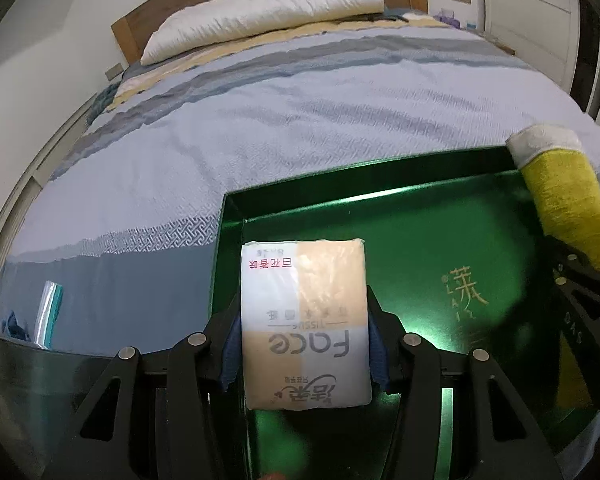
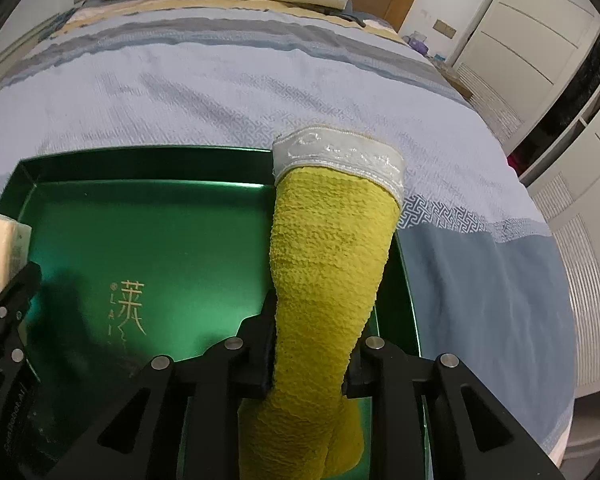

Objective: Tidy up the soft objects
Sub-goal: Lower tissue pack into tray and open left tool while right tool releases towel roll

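Two soft things in hand, both over the green tray (image 2: 148,168) on the bed (image 1: 260,128).

My left tongs (image 1: 305,354) are clamped on the tissue pack (image 1: 305,320), blue pads pressing its two long sides. Pack's long axis runs 6 to 12 in the left wrist view, straight out along my fingers, printed face up, far end toward the tray's far wall. It hangs at the tray's left side, by the left wall; I can't tell if the bottom touches the tray floor.

My right tongs (image 2: 308,360) have the rolled yellow towel (image 2: 328,272) between the fingers, which meet its flanks low down, and the cloth narrows there, so I read it as a grip, maybe a slackening one. Towel's long axis also runs 6 to 12, leaning slightly toward 1, white-banded end at 12. It sits along the tray's right wall, and that white end seems to lie over the tray's far right corner, partly beyond the rim above the bed cover.

Key relation: pack is at 9 from the towel, towel at 3 from the pack, open tray floor with the gold logo (image 2: 130,304) between them. Long axes roughly parallel. Left tongs own the left side, right tongs the right.

My judgement: next is setting down; the towel's end overhanging the rim could tip it out, so it wants drawing back toward 6 first.
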Demonstrator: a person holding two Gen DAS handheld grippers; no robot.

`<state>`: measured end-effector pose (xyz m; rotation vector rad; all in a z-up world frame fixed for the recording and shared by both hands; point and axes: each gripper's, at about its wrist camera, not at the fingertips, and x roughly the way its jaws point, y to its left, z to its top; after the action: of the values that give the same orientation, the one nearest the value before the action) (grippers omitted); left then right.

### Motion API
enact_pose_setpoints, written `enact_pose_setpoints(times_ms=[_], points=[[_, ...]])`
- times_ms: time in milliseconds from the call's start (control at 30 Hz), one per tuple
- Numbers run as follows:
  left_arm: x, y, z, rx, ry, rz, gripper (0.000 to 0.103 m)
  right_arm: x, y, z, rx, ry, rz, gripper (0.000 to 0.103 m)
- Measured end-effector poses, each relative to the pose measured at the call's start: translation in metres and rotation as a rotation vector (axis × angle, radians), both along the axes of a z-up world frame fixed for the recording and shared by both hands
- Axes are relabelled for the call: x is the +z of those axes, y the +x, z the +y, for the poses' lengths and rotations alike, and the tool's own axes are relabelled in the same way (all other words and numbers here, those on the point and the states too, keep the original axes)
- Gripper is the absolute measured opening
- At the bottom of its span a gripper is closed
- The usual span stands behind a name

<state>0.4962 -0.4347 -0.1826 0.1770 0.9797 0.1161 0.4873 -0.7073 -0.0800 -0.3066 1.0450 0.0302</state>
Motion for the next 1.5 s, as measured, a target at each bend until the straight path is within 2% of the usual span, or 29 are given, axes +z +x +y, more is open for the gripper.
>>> enact_pose_setpoints(times_ms=[67,133,300,433,900,1000,1167,1300,1400,1500], points=[[-0.001,0.001,0.001,0.006,0.013,0.011,0.047,0.000,0.003,0.003,0.001,0.004,0.003,0.024],[-0.002,0.001,0.000,0.004,0.027,0.009,0.047,0.000,0.005,0.005,-0.001,-0.009,0.000,0.033],[0.002,-0.001,0.001,0.011,0.070,-0.015,0.048,0.002,0.006,0.003,-0.010,0.006,-0.015,0.044],[0.005,-0.002,0.002,0.014,0.059,-0.018,0.059,0.002,0.006,0.001,-0.015,0.029,-0.016,0.050],[0.008,-0.005,0.003,0.005,0.066,-0.043,0.059,0.005,0.001,-0.005,-0.022,0.031,-0.017,0.051],[0.008,-0.005,0.004,0.005,0.056,-0.042,0.059,0.007,0.001,-0.005,-0.026,0.024,-0.021,0.056],[0.008,-0.007,0.006,0.002,0.038,-0.047,0.059,0.009,-0.003,-0.002,-0.016,0.020,-0.028,0.059],[0.007,-0.009,0.005,-0.003,0.027,-0.054,0.063,0.011,-0.005,-0.001,-0.018,0.027,-0.036,0.066],[0.008,-0.010,0.006,-0.007,0.020,-0.056,0.066,0.016,-0.008,-0.001,-0.018,0.036,-0.053,0.081],[0.008,-0.011,0.006,-0.012,0.016,-0.061,0.068,0.017,-0.010,-0.003,-0.021,0.042,-0.056,0.084]])
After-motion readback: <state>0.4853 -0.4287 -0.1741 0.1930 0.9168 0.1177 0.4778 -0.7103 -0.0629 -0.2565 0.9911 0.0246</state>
